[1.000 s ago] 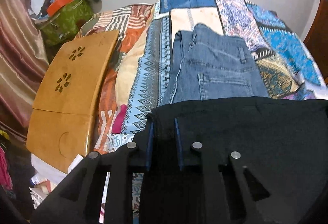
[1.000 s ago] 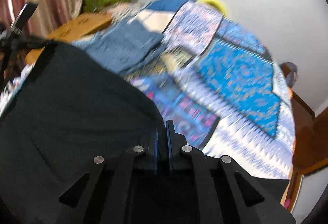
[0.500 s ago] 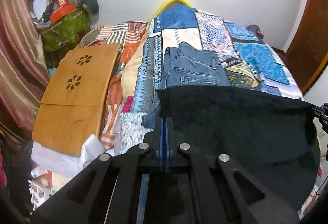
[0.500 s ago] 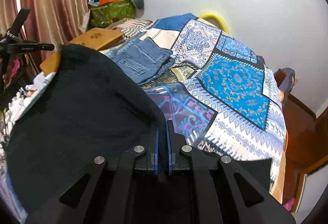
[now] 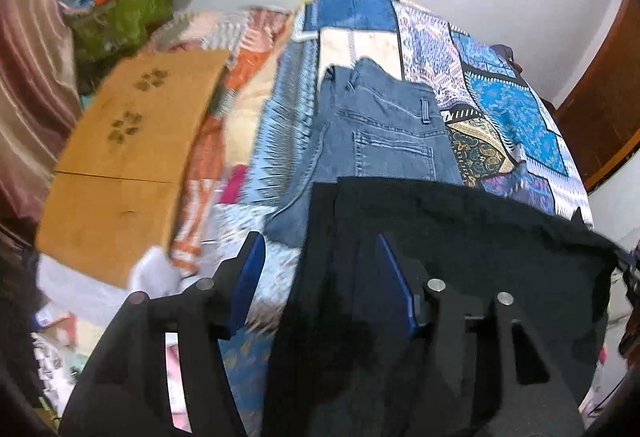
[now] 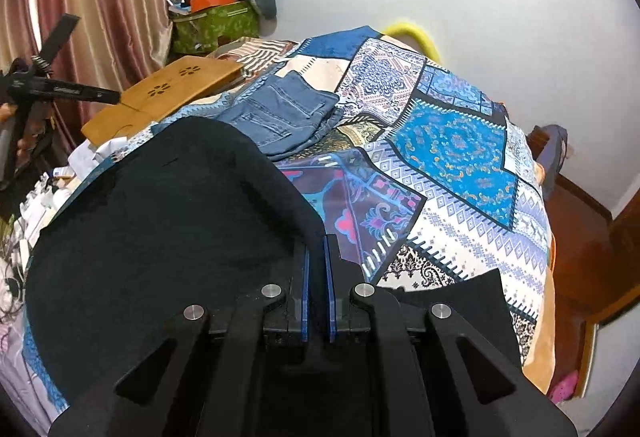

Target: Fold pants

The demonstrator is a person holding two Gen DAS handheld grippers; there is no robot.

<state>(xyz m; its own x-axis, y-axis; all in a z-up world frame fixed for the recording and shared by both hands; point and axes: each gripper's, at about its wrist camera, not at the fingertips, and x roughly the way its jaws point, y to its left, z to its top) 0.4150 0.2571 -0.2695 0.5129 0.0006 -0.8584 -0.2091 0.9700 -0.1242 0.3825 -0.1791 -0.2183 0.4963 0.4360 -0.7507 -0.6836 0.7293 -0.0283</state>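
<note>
Black fabric pants (image 5: 460, 237) lie spread on the patchwork-quilted bed (image 6: 452, 149), the left tongs (image 5: 320, 261) released astride one edge, the right tongs (image 6: 316, 269) clenched on another; folded blue denim jeans (image 6: 280, 113) rest just beyond.

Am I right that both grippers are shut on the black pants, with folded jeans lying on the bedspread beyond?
Not quite: in the left wrist view the left gripper has its jaws open around the black pants. The right gripper is shut on them, and the jeans lie beyond.
</note>
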